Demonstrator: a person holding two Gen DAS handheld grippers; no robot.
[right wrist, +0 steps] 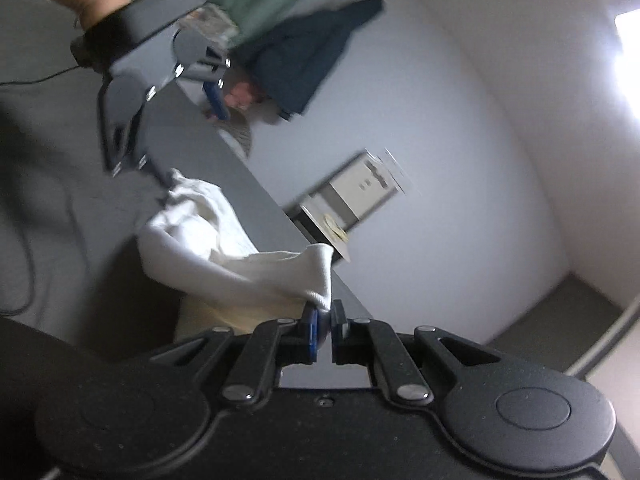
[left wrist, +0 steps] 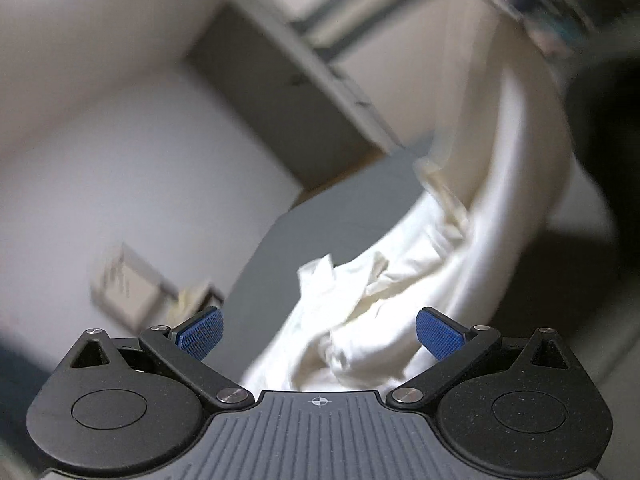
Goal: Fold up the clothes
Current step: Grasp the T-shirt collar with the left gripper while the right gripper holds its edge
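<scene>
A white garment [left wrist: 360, 312] lies crumpled on the grey table [left wrist: 320, 208] and rises in a taut band toward the upper right of the left wrist view. My left gripper [left wrist: 320, 336] is open, its blue pads [left wrist: 200, 334] wide apart on either side of the bunched cloth. In the right wrist view my right gripper [right wrist: 325, 314] is shut on a corner of the white garment [right wrist: 200, 224], lifted off the table edge. Across the table a hand holds the left gripper [right wrist: 190, 142], open over the garment's far end, with one finger at the cloth.
A dark blue garment [right wrist: 304, 64] hangs against the white wall beyond the grey table [right wrist: 60, 140]. A pale box-like unit [right wrist: 360, 188] stands on the floor past the table edge. A black cable [right wrist: 24, 260] loops over the table at left.
</scene>
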